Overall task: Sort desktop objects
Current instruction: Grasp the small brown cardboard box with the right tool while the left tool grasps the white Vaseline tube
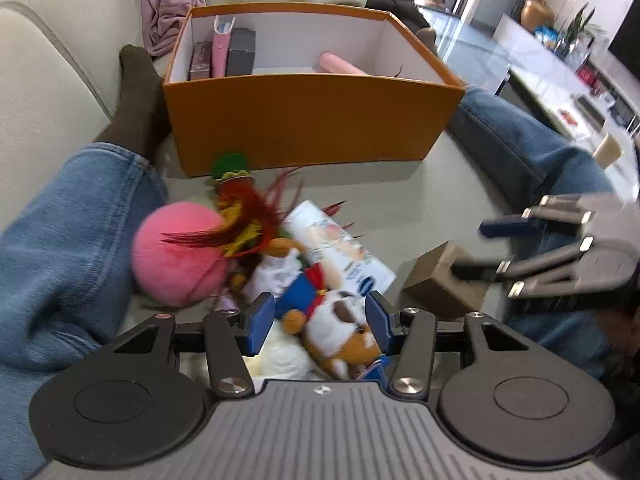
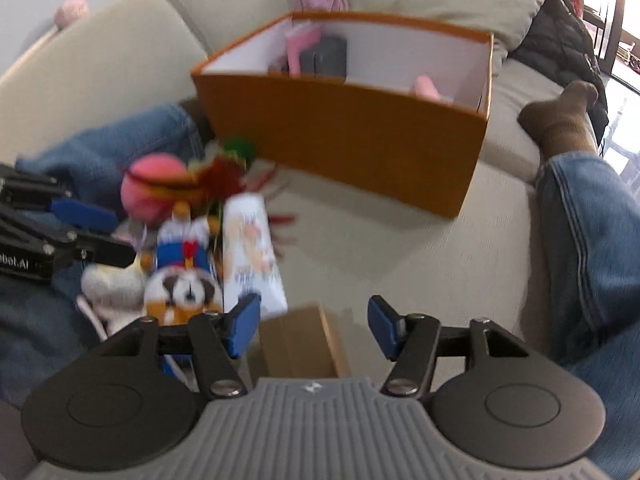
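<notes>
2 tools (image 1: 319,322), 1 orange box (image 1: 304,120)

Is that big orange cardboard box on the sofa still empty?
No: the orange cardboard box already holds several upright books at its left end and a pink roll lying nearer the right.

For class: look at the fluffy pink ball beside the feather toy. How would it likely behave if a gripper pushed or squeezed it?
The fluffy pink ball looks round, so a push would probably roll it. Its fuzzy surface suggests it is soft and light, likely squashing between pads rather than resisting.
</notes>
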Demonstrator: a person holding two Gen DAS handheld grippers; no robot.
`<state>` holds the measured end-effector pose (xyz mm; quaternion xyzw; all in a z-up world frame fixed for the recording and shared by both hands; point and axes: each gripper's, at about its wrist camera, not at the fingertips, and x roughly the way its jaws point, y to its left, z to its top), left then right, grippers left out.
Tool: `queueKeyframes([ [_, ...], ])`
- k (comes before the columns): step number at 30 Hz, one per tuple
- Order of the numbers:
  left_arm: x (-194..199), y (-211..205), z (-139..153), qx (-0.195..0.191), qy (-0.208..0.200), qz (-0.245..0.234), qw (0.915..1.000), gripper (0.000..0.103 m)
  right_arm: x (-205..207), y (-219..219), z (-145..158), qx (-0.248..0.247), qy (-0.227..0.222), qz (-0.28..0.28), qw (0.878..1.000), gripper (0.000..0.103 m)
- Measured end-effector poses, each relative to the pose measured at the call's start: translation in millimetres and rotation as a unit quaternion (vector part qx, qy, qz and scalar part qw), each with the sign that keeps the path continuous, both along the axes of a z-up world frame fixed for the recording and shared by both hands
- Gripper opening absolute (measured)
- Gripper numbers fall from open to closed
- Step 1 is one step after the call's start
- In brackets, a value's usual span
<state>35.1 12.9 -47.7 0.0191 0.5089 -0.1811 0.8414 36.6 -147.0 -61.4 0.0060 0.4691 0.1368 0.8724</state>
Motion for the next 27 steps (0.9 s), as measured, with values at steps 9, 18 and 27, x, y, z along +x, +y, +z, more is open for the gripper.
queueKeyframes([
  [9, 29, -47, -35, 0.010, 0.044, -0.037, 0.9983, 0.058, -1, 1, -20, -0.008, 0.043, 0.006, 0.999, 0.057],
  [18, 10, -90, -56, 0.133, -0.041, -0.154, 0.9782, 0.058, 4, -22, -6, -0.042, 0.005, -0.053, 0.998, 0.051],
  [27, -17, -123, -92, 0.268, -0.078, -0.264, 0.9235, 0.072, 11, -49, -16, -0.022, 0.019, -0.090, 0.995, 0.052],
])
